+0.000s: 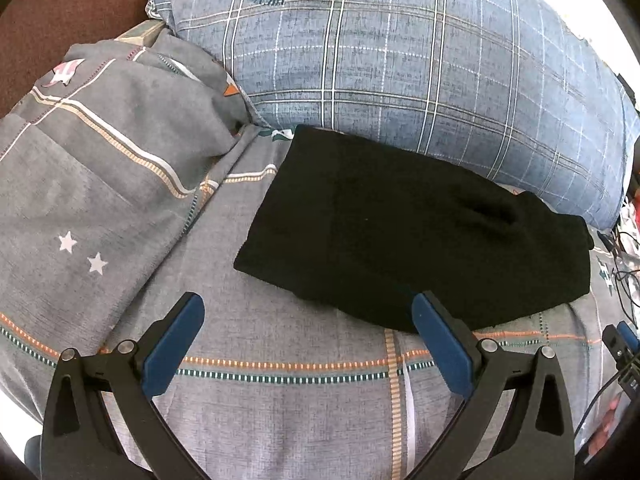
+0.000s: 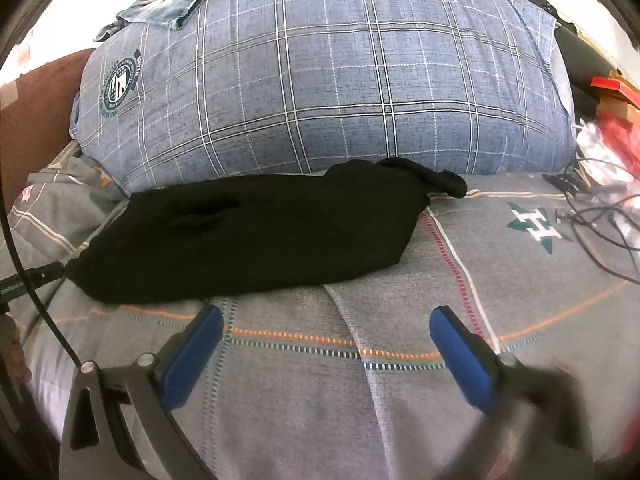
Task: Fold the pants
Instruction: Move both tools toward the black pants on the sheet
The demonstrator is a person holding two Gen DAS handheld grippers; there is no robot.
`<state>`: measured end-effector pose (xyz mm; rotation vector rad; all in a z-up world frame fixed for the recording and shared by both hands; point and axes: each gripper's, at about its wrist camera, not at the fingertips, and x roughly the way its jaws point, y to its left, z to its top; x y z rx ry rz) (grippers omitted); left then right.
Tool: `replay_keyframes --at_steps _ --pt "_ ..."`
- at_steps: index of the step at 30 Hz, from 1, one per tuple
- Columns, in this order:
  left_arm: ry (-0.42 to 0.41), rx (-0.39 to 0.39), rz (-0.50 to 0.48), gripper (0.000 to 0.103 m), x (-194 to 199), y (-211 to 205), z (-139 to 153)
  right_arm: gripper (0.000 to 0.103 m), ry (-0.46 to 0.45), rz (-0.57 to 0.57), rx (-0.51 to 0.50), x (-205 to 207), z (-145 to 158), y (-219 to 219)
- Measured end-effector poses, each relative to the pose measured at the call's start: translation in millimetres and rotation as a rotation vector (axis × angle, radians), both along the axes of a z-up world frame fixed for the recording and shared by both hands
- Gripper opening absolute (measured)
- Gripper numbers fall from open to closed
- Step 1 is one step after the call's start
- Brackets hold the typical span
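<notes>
Black pants [image 1: 416,232] lie folded in a compact bundle on the grey patterned bedsheet [image 1: 280,360], just in front of a blue plaid pillow. In the right wrist view the pants [image 2: 256,236] lie ahead and to the left, with a bunched end at their far right. My left gripper [image 1: 308,308] is open and empty, hovering just before the pants' near edge, its right finger overlapping that edge in the view. My right gripper [image 2: 326,316] is open and empty, just short of the pants' near edge over the sheet [image 2: 320,400].
A big blue plaid pillow [image 1: 400,60] bulks behind the pants and shows in the right wrist view [image 2: 320,80]. A rumpled grey duvet [image 1: 100,152] lies at the left. Cables [image 2: 600,224] and red packaging [image 2: 616,92] sit at the right edge.
</notes>
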<state>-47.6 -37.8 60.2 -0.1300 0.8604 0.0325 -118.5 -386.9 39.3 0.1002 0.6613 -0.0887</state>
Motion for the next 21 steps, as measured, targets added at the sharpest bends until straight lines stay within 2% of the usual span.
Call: replay_keyframes --at_steps 12,15,18,21 --pt "0.033 -0.013 -0.006 0.103 4.2 0.8 -7.7 0.103 0.025 0.007 0.018 7.3 -9.8 -2.3" --pt "0.059 -0.076 -0.009 0.103 3.4 4.6 -12.4 0.103 0.029 0.005 0.020 11.8 -11.2 -6.6" --pt "0.084 -0.179 -0.008 0.103 2.2 11.6 -20.4 0.103 0.025 -0.002 0.034 15.1 -11.5 -16.3" --pt "0.102 -0.268 0.010 0.103 6.2 14.2 -28.3 0.103 0.021 -0.014 0.091 20.8 -12.1 -31.8"
